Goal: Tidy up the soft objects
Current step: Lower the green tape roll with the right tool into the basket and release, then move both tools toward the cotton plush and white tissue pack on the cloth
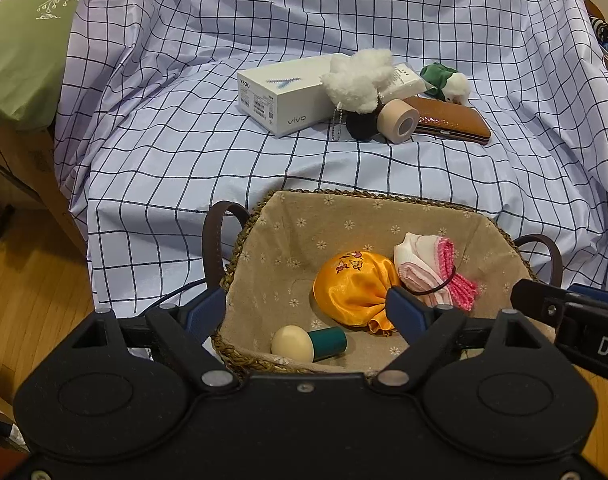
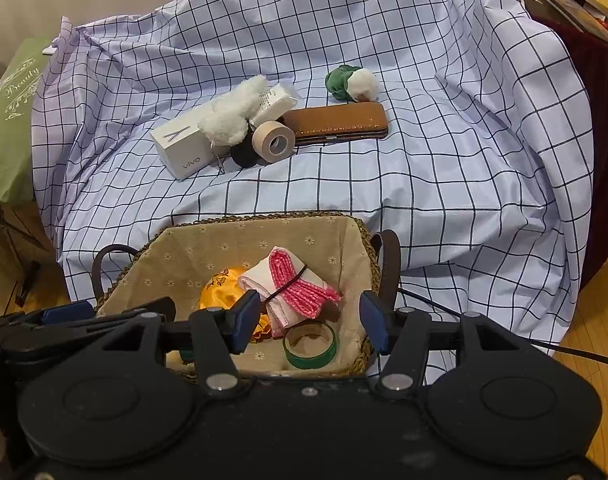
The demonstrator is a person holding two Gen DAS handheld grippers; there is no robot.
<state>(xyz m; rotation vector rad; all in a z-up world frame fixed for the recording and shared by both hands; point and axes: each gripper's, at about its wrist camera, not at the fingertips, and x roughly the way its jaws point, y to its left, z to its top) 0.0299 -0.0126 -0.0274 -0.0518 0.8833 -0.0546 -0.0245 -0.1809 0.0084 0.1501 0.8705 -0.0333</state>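
Blue pads, left: my left gripper (image 1: 304,314) stands wide over the basket, nothing between the pads; the orange satin pouch (image 1: 354,290) lies just beyond the inner finger.
Blue pads, right: my right gripper (image 2: 310,326) is parted too, narrower than the left, holding nothing; the pink-and-white cloth bundle (image 2: 293,290) sits loose below and between the fingers, and I see no pad pressing on it.
Basket: woven basket (image 1: 239,240) with floral liner, dark handles either side, at the near edge of the checked cloth (image 1: 183,160).
Basket contents: pouch, banded cloth bundle, a cream-and-teal egg-headed piece (image 1: 308,344), and a green tape roll (image 2: 311,346) in the near corner.
Soft things left out: white plush (image 1: 358,80) leaning on the phone box (image 1: 279,98); green-and-white plush (image 1: 448,82) further back, beside the brown case (image 1: 450,120).
Hard clutter: beige tape roll (image 1: 398,120) and a black round thing touching the white plush.
Step in hand, my reading: both drops done, pull clear of the basket.
Doing it well: lift straight up first so no finger snags the bundle's band or the liner, then reach for the white plush from above, clear of the box edge and its dangling chain.
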